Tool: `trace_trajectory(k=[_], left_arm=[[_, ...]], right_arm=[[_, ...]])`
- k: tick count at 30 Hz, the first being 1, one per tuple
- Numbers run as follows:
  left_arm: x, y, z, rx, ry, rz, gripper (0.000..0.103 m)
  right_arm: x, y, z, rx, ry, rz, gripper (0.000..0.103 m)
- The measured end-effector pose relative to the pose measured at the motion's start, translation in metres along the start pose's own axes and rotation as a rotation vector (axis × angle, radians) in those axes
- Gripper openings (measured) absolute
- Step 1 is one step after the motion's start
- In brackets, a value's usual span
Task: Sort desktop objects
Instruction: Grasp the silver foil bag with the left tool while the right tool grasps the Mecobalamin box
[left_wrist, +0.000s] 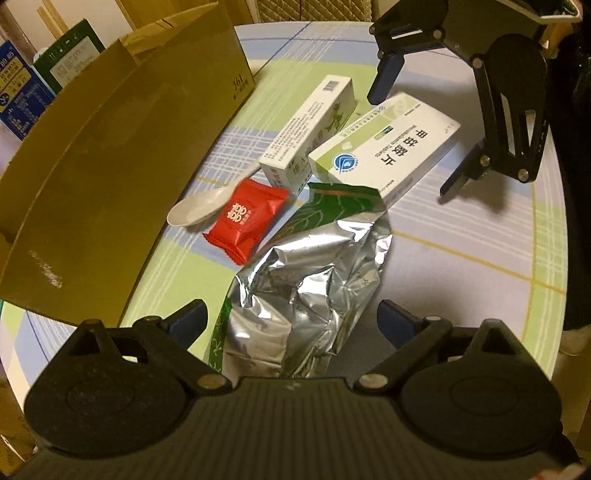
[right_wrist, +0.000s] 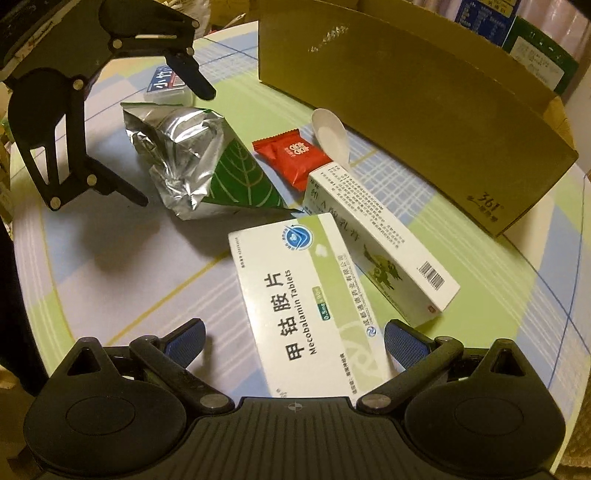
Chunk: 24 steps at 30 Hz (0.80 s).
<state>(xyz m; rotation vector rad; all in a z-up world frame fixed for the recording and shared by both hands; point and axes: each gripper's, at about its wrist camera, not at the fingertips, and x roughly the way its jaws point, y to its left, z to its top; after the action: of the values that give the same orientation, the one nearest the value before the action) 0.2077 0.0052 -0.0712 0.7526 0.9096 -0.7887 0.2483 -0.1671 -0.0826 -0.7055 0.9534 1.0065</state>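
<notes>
We find both tools released; the right tool (right_wrist: 293, 341) straddles the tablet box (right_wrist: 299, 306), whose long axis runs straight ahead between its fingers. The left tool (left_wrist: 291, 321) hovers over the foil bag (left_wrist: 306, 295) beside that box; we judge the right nearer.

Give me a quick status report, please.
Left gripper open over foil bag. Right gripper open over Mecobalamin box. Nothing gripped.

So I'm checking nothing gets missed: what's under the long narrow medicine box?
The white spoon's handle runs under the narrow box's far end; only its bowl and part of the handle show. Whatever else lies beneath the box is covered.
</notes>
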Motion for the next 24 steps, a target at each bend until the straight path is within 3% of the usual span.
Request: trace_trajectory(k=[7, 13, 18, 23, 24], left_arm=[[0.012, 0.008, 0.002, -0.017, 0.022, -0.040, 0.090], [0.007, 0.006, 0.003, -0.044, 0.040, -0.037, 0.079], [-0.005, -0.003, 0.004, -0.110, 0.069, -0.063, 0.069], [-0.018, -0.021, 0.004, -0.143, 0.088, -0.068, 0.068], [-0.019, -0.024, 0.005, -0.143, 0.087, -0.064, 0.072]], right_arm=[[0.011, -0.002, 0.001, -0.010, 0.028, 0.012, 0.097], [0.007, -0.005, 0.002, 0.066, 0.032, 0.051, 0.070], [0.003, 0.008, -0.001, 0.102, 0.050, 0.035, 0.070], [-0.006, 0.013, -0.008, 0.203, 0.055, 0.009, 0.070], [-0.008, 0.013, -0.010, 0.223, 0.056, 0.004, 0.070]])
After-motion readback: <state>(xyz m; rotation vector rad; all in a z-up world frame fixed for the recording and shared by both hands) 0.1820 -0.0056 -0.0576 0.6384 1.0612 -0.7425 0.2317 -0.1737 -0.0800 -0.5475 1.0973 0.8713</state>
